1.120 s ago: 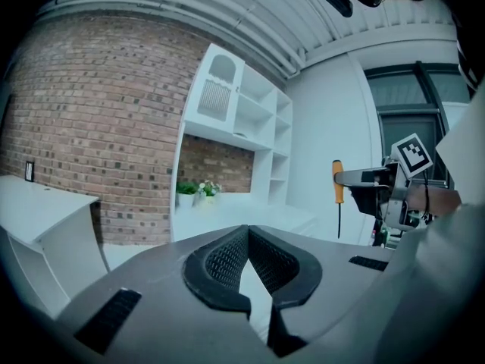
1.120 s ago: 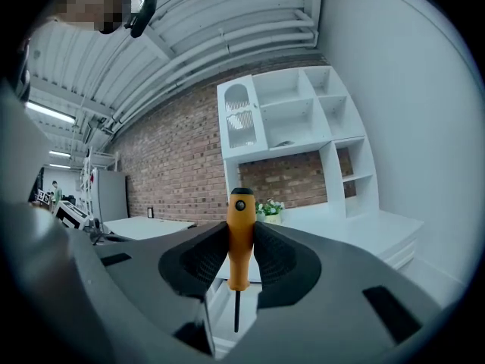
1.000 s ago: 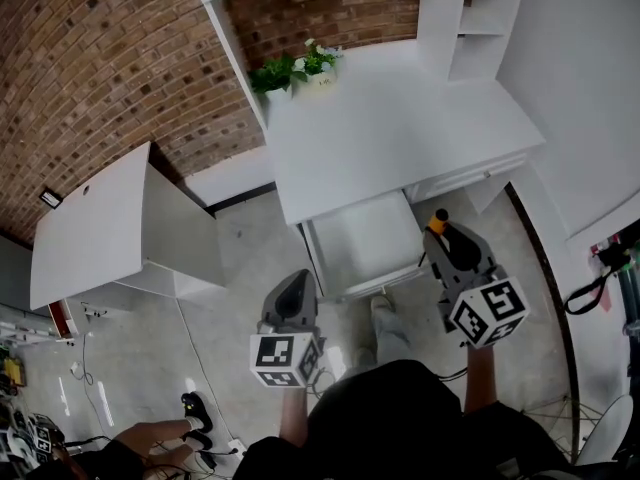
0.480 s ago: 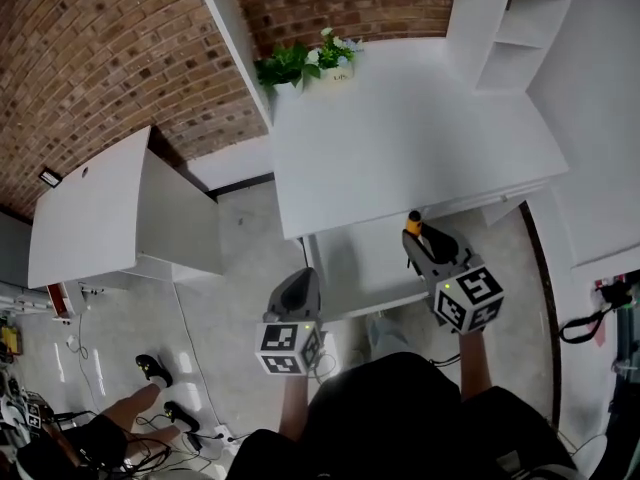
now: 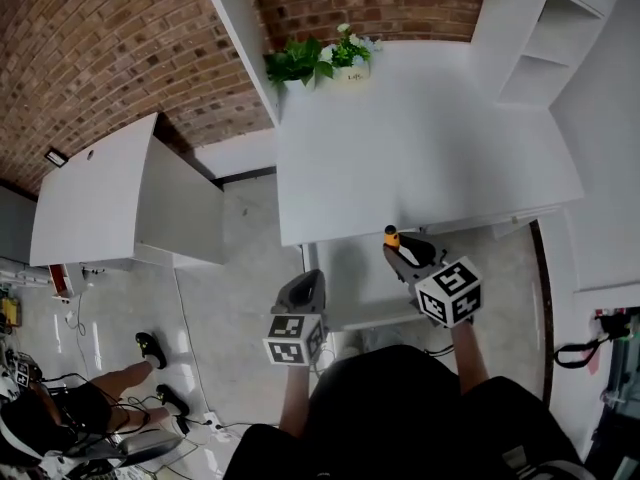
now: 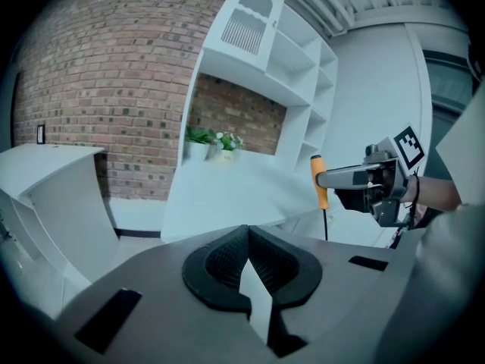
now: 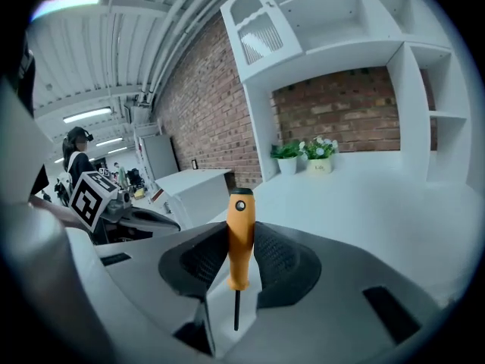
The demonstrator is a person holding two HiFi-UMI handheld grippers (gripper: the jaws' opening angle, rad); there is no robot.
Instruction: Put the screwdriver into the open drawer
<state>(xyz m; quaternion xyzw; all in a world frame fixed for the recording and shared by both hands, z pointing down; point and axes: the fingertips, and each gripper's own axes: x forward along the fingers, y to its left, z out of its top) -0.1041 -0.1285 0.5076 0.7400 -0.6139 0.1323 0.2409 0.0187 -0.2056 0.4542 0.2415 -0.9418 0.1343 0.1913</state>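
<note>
One orange-handled screwdriver (image 7: 240, 241) is standing upright, shaft pointing down, between the pads of our right gripper (image 5: 398, 250), which is clamping its handle. We are holding it over the open drawer (image 5: 360, 273), just at the desk's (image 5: 420, 138) front edge. Our left gripper (image 6: 247, 241) is hovering by the drawer's front left corner, jaws pinched together on nothing.

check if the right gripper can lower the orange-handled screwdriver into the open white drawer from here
Probably yes. The right gripper, shut on the orange-handled screwdriver, hangs over the open white drawer, just in front of the white desk edge; nothing shows between them.
</note>
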